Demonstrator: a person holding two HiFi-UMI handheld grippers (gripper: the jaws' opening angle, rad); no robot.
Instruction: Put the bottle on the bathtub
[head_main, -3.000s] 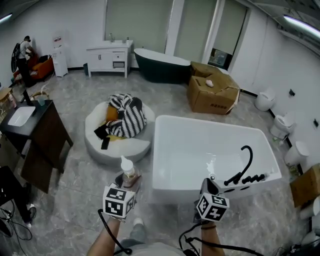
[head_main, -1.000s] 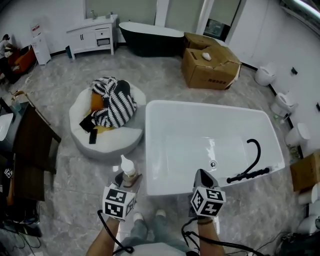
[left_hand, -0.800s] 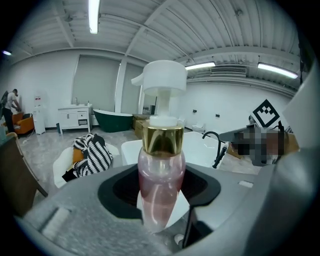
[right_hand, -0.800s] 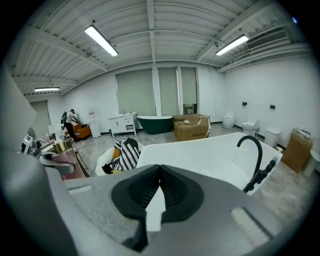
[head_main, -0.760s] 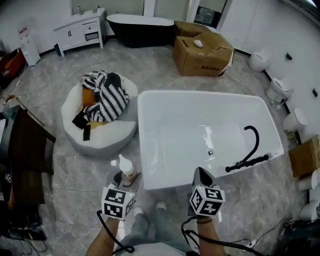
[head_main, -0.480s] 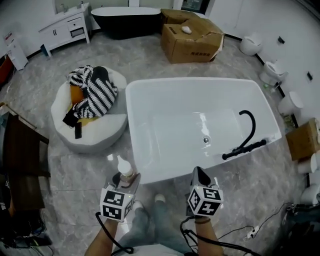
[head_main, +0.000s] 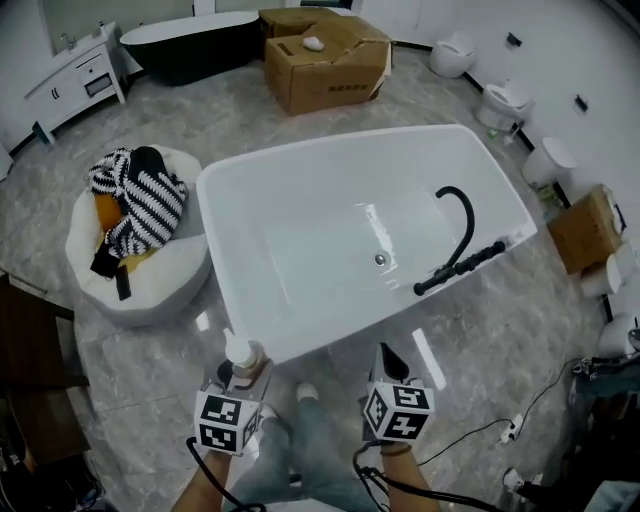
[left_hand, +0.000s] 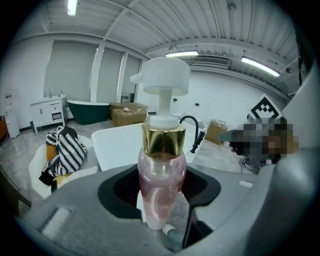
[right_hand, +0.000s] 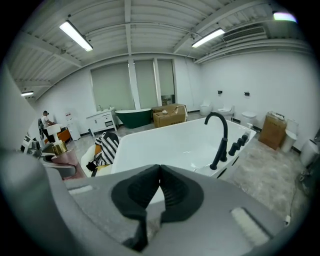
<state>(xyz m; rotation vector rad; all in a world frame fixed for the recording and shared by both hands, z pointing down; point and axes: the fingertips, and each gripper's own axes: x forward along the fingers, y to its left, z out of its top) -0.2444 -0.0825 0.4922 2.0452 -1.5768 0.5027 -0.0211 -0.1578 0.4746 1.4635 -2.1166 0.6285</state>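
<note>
A pink pump bottle (left_hand: 161, 192) with a gold collar and white pump head stands upright between the jaws of my left gripper (left_hand: 162, 210), which is shut on it. In the head view the bottle (head_main: 243, 358) sits just short of the near rim of the white bathtub (head_main: 290, 340), with the left gripper (head_main: 235, 395) below it. My right gripper (head_main: 392, 372) hovers beside the tub's near edge; its jaws (right_hand: 159, 192) are pressed together on nothing. The tub (right_hand: 165, 145) carries a black curved faucet (right_hand: 219, 140) at its right end.
A round white cushion with striped cloth (head_main: 135, 215) lies left of the tub. Cardboard boxes (head_main: 325, 55) and a dark tub (head_main: 185, 40) stand at the back. Toilets (head_main: 500, 100) line the right wall. A power strip and cable (head_main: 515, 430) lie on the marble floor.
The view has moved closer and swung over the white tub. The left gripper with the bottle now sits right at the tub's near rim. The right gripper stays shut.
</note>
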